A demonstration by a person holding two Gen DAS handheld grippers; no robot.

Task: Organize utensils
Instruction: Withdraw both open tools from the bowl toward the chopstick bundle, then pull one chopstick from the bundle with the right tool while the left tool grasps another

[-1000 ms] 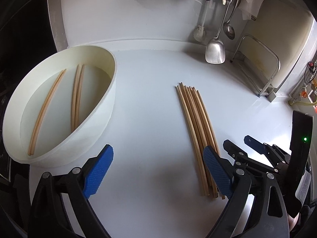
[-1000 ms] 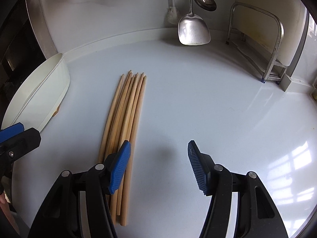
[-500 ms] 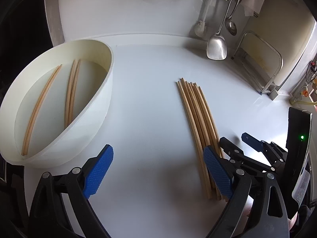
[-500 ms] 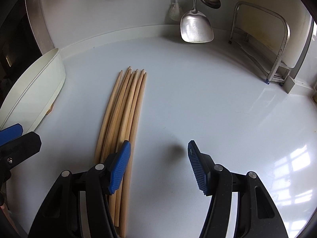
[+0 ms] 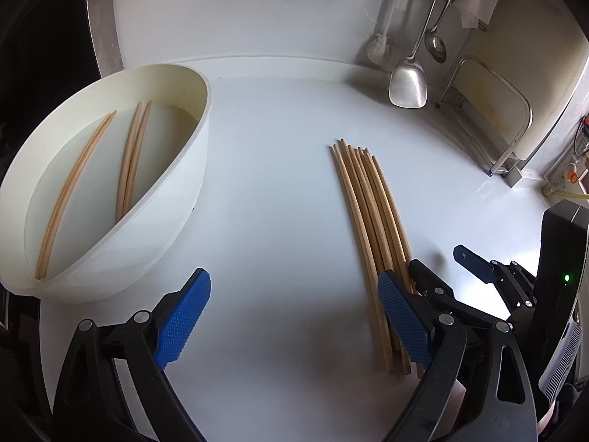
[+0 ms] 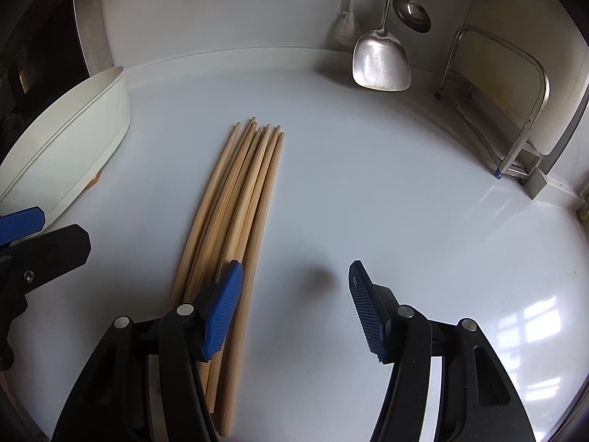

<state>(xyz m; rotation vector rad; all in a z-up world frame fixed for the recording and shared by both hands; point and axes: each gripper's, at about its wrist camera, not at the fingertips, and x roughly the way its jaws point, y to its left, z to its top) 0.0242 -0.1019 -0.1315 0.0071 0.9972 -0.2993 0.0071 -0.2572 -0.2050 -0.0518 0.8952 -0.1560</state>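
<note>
Both the left gripper (image 5: 294, 316) and right gripper (image 6: 296, 302) hang spread and empty over the bundle of long pale wooden chopsticks (image 6: 235, 221) beside the white oval plastic basin (image 5: 176, 199) — pinch one stick only, near its end

Soft daylight from the right glares on the counter (image 6: 533, 313); fisheye edges darken.
</note>
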